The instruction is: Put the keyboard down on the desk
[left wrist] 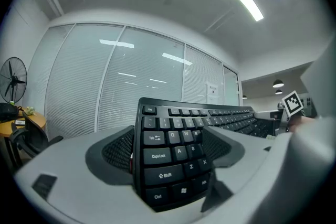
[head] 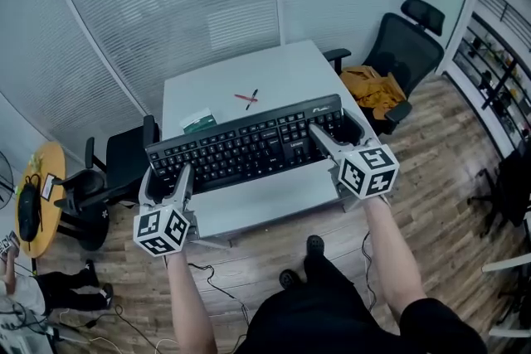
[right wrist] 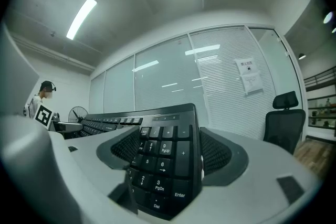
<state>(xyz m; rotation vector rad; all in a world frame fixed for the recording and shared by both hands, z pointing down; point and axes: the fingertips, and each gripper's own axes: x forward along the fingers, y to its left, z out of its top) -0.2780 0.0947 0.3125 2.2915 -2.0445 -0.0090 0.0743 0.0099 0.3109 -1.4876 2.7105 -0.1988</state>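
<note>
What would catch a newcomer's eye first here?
A black keyboard spans the near part of the white desk, clamped at both ends: the left hand-held gripper on its Ctrl end, the right hand-held gripper on its number pad. Behind it two pens lie crossed on the desk.

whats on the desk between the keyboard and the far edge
In the head view, a red pen, a dark pen and a small green-and-white packet lie on the desk beyond the keyboard; the rest is bare.
</note>
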